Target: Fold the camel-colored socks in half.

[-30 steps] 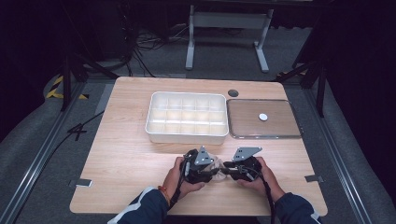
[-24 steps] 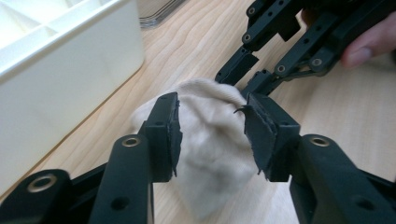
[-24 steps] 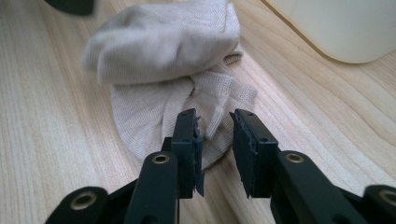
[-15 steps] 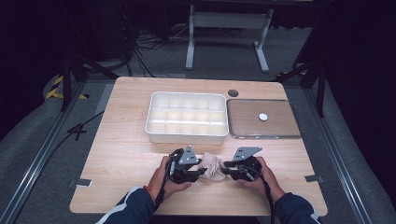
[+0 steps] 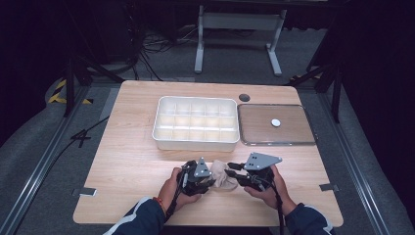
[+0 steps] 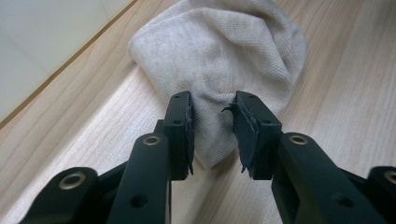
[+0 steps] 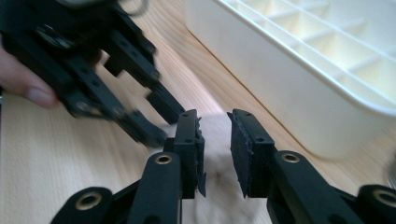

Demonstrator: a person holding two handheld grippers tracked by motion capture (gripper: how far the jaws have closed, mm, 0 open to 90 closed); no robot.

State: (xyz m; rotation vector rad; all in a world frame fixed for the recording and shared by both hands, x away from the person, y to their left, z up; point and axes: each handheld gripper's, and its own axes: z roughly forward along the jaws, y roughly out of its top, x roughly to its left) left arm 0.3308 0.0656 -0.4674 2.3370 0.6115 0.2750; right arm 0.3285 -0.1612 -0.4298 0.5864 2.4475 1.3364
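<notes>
The left claw [image 5: 211,179] and the right claw [image 5: 234,173] face each other low over the near middle of the bench [image 5: 127,161], each in one of the person's hands, with a bunched beige sock [image 5: 222,177] between them. In the left gripper view the left claw [image 6: 212,128] stands narrowed around a tapering fold of the sock [image 6: 219,60]; its jaws have just been closing, the left pad lies against the knit, and whether the right pad presses I cannot tell. In the right gripper view the right claw [image 7: 214,149] likewise has the sock [image 7: 215,140] running up between its jaws, which have just been closing; blur hides whether the pads bite.

Going from largest to smallest: the bench is pale wood. On its far half sits a white compartment tray [image 5: 196,141], its grid of cells holding nothing that can be made out. Just to its right lies a flat brown lid [image 5: 293,132] with a clear rim, and a small white disc [image 5: 276,123] rests on it. The sock lies on the bench well nearer the person than the tray, apart from it, its bulk heaped between the two claws
</notes>
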